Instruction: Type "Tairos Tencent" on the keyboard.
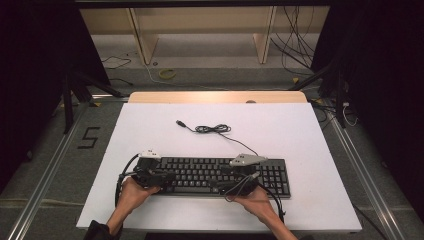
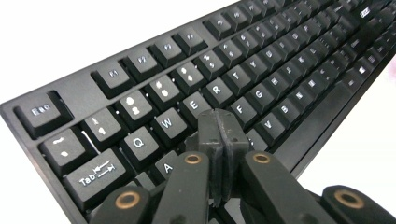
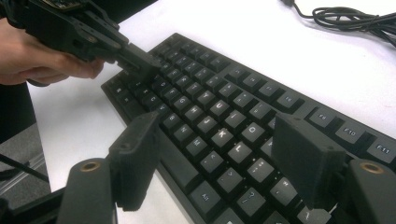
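Note:
A black keyboard (image 1: 215, 175) lies flat near the front of the white table (image 1: 300, 135). Its cable (image 1: 215, 129) runs back to a loose coil and ends in a USB plug (image 1: 179, 122). My left gripper (image 1: 170, 176) is over the keyboard's left end. In the left gripper view it (image 2: 220, 122) is shut with nothing in it, and its tips rest on the keys beside A, below E and R (image 2: 215, 89). My right gripper (image 1: 221, 183) hovers over the middle keys; its jaws (image 3: 219, 156) stand wide open above the keyboard (image 3: 224, 109). The left gripper (image 3: 140, 59) shows there too.
The cable coil (image 3: 355, 18) lies on the table behind the keyboard. A wooden edge (image 1: 217, 97) borders the table's far side, with a shelf frame and floor cables beyond. Metal rails run along both sides of the table.

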Available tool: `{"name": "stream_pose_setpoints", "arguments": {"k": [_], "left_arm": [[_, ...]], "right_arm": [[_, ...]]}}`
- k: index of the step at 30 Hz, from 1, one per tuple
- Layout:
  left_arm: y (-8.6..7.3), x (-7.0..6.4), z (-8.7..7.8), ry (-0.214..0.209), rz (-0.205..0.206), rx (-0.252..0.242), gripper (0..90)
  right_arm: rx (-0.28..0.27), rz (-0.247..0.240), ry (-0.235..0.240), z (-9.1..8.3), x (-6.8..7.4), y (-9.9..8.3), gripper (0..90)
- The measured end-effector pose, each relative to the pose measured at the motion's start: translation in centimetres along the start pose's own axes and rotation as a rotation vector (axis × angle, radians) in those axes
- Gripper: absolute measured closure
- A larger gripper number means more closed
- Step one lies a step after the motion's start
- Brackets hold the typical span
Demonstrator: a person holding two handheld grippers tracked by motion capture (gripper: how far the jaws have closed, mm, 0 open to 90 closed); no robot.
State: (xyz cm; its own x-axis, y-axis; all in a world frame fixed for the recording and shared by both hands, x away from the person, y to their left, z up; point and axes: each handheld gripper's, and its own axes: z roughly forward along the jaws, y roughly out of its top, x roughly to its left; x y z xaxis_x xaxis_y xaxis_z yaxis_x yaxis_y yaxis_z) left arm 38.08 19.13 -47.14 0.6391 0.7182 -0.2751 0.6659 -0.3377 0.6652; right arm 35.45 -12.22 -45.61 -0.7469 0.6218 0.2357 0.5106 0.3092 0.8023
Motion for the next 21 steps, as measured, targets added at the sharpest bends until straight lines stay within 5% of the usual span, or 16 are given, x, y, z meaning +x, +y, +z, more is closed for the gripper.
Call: {"name": "stream_pose_setpoints", "arguments": {"k": [7,21], "left_arm": [[0.1,0.0,-0.4,-0.011,-0.01,-0.025,83.7],[0.2,-0.1,-1.2,-0.041,-0.029,-0.077,52.8]], "right_arm": [[-0.002,0.002,-0.001,0.0,0.0,0.0,33.4],[-0.002,0.002,-0.003,0.0,0.0,0.0,33.2]]}}
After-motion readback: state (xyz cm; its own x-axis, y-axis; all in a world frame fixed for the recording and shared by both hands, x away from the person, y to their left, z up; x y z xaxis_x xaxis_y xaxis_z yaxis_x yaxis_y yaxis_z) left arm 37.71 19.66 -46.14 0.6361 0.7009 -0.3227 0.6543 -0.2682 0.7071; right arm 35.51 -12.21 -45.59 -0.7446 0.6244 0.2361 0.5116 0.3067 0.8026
